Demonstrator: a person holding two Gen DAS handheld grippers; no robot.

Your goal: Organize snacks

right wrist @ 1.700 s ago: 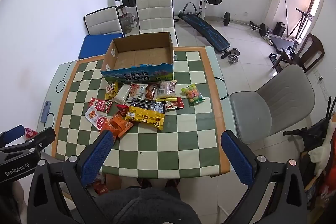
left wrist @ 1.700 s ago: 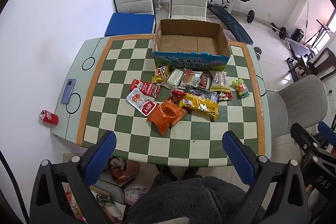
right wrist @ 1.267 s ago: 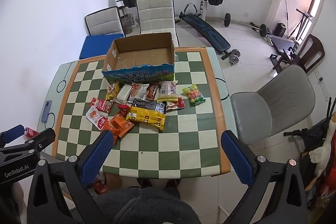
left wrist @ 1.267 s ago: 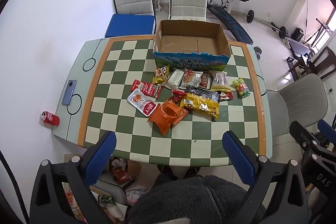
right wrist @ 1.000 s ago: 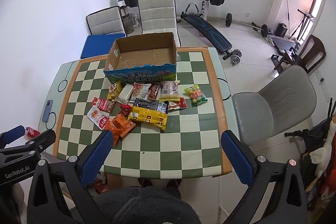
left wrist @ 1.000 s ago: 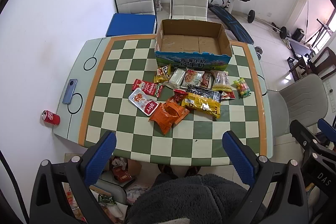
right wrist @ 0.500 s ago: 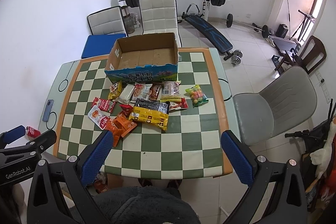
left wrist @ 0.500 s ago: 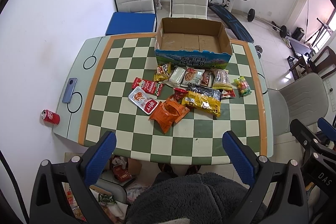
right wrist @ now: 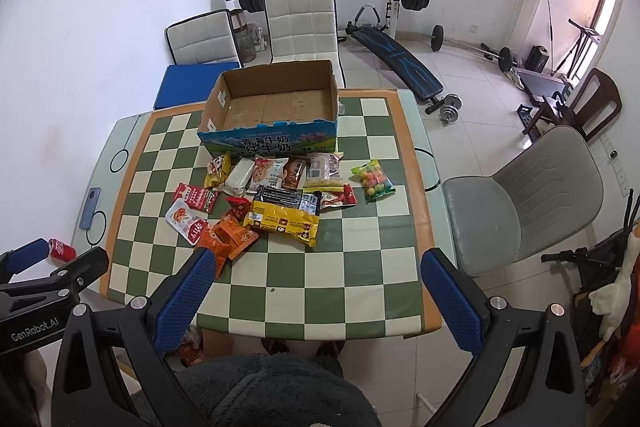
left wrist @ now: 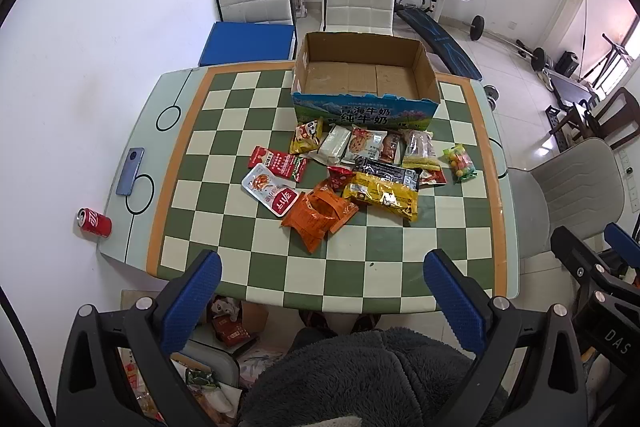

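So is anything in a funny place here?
Yes: the red soda can lies tipped on its side at the table's pale left corner, away from the snack pile. The cardboard box holds nothing.

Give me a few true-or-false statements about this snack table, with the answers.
1. The open cardboard box holds no snacks. True.
2. The left gripper grips an orange packet. False: its fingers are apart and hold nothing.
3. The red soda can lies on its side on the floor. True.
4. The bag of coloured candy balls is inside the box. False: it lies on the green-and-cream checkered table.
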